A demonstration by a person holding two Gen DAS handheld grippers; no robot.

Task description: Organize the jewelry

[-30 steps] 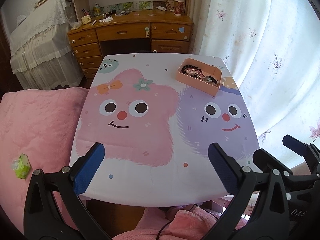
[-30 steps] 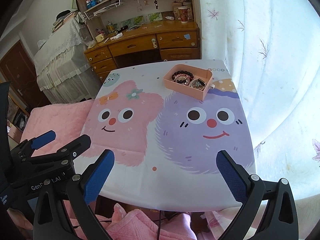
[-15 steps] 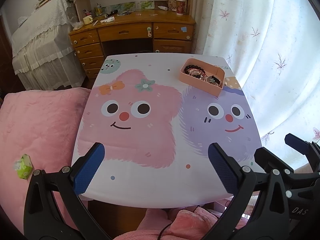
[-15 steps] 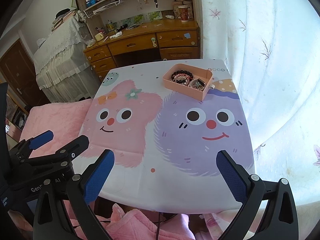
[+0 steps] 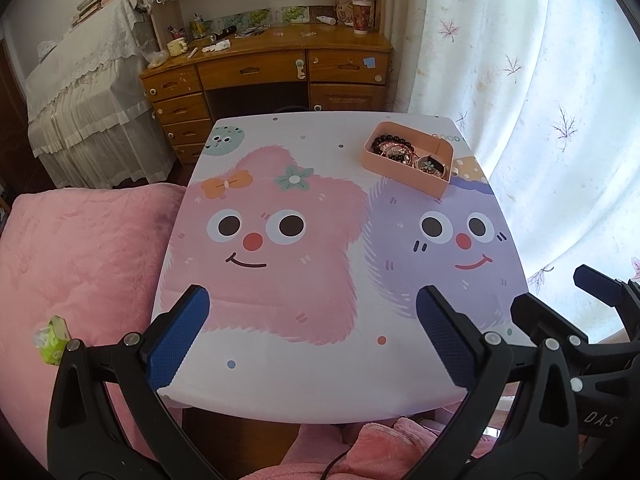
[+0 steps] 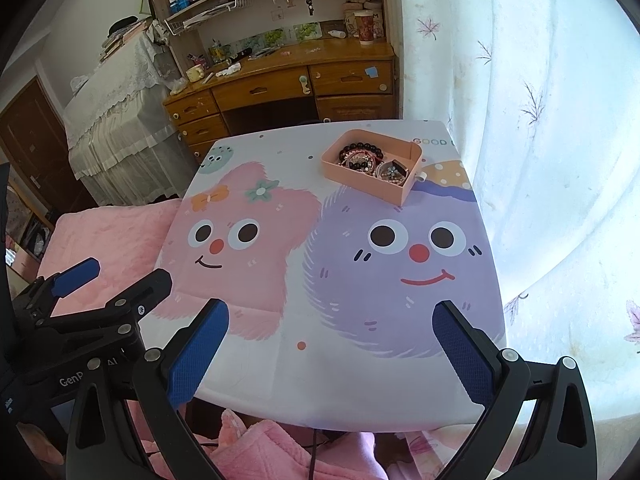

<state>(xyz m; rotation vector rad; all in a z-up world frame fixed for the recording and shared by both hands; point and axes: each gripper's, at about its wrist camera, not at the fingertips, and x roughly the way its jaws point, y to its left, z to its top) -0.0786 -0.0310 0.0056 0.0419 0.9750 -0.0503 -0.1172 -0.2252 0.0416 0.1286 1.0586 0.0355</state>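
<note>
A pink tray stands at the far right of the small table with the cartoon-face cover. Inside lie a dark bead bracelet, pinkish bracelets and a small flower piece. My left gripper hangs open above the near table edge, nothing between its blue pads. My right gripper is also open and empty over the near edge, far from the tray. Each gripper shows at the side of the other's view.
A wooden desk with drawers stands beyond the table. A curtain hangs close on the right. A pink blanket with a small green packet lies left. A lace-covered bed is at back left.
Both views have shifted slightly, with the table and tray sitting a little lower and the left gripper turned a bit to the right. Jaws stay open; the tray has not moved.
</note>
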